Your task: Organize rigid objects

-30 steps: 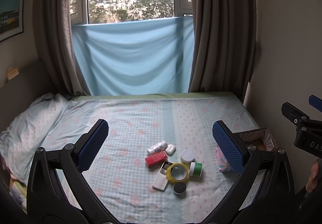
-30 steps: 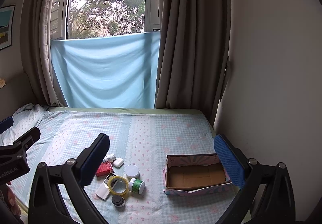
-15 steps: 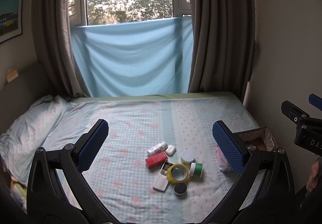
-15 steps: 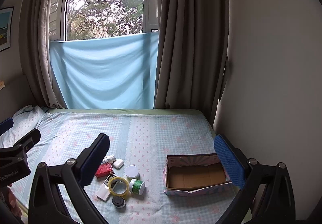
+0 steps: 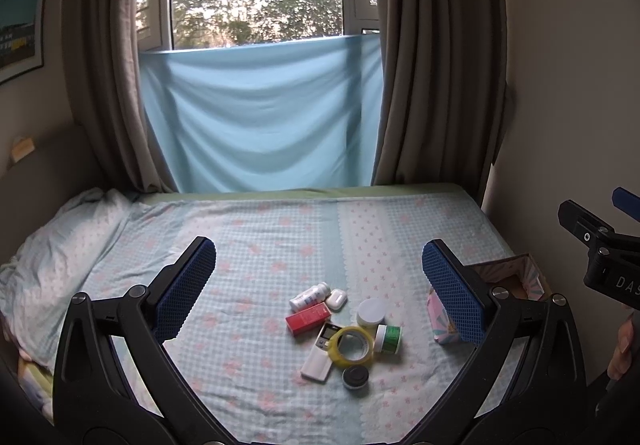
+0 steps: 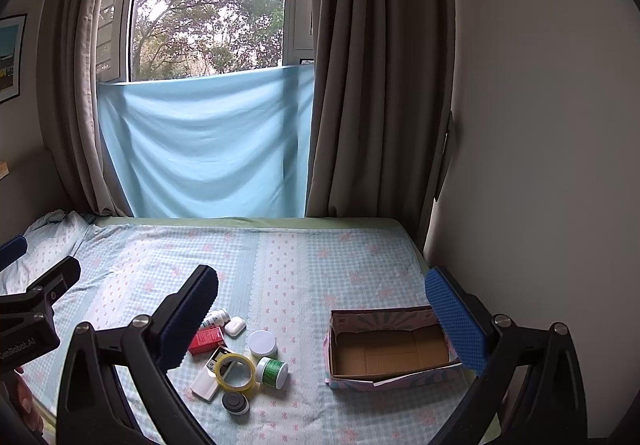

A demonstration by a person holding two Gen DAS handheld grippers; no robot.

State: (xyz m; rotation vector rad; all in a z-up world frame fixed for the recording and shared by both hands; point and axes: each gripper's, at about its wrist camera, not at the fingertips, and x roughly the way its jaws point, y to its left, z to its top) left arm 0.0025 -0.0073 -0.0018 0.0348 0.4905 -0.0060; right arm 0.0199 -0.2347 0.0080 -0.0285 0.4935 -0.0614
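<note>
Rigid objects (image 6: 236, 357) heaped left of empty cardboard box (image 6: 390, 349), ready for loading; left gripper (image 5: 320, 285) and right gripper (image 6: 322, 305) both spread wide, holding nothing, poised above for a first pick

On the checked bedsheet (image 6: 304, 269), a cluster led by the yellow tape roll (image 6: 235, 369) lies left of the open cardboard box (image 6: 390, 349).

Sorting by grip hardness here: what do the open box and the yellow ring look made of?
The open box looks like cardboard: matte brown inside with flap seams, and a printed pastel paper outside. The yellow ring looks like a roll of glossy plastic packing tape, translucent yellow with light glinting on its rim. Its core material cannot be told.
</note>
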